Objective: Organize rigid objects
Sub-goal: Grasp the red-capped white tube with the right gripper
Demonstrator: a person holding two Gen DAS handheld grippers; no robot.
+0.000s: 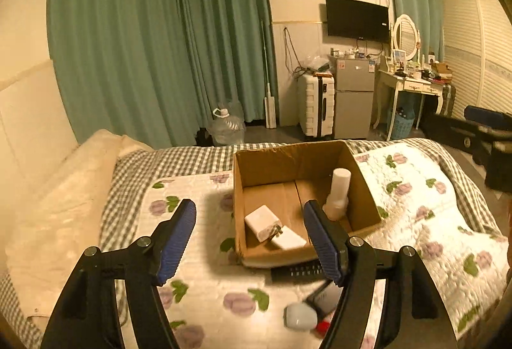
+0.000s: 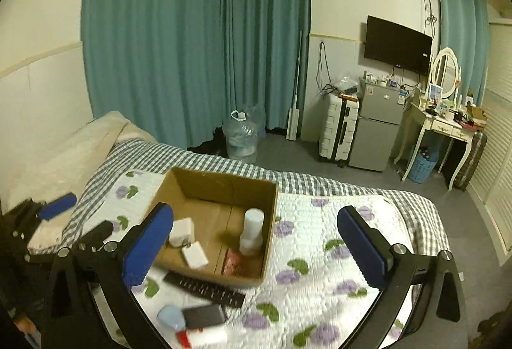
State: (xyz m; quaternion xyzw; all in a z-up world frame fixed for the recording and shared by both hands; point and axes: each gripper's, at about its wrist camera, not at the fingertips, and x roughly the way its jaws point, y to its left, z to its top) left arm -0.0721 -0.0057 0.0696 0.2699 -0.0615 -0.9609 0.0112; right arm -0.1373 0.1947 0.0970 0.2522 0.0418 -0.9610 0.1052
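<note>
Both sets of fingers are being held spread wide right now, nothing pinched in either. Left gripper is being hovered at the lower middle of its view, right gripper the same in its own.

Cardboard box is being used as the bin on the floral quilt; a white bottle is standing upright in it, two white blocks are lying flat toward its left side, and something red is tucked at the front, too blurry to name.

What's being left out, at the bottom of both frames: a black remote lying just in front of the box, long axis running left-to-right and slightly diagonal, plus a dark phone-like slab and a pale rounded thing with a red-and-white item beside it, too blurred to name.

Probably the remote is next. It's sitting below and between the right fingers, while in the left view it's mostly hidden behind the right-hand finger, so the right gripper looks better lined up. Fingers would need to be closed across the short width, not along its length.
</note>
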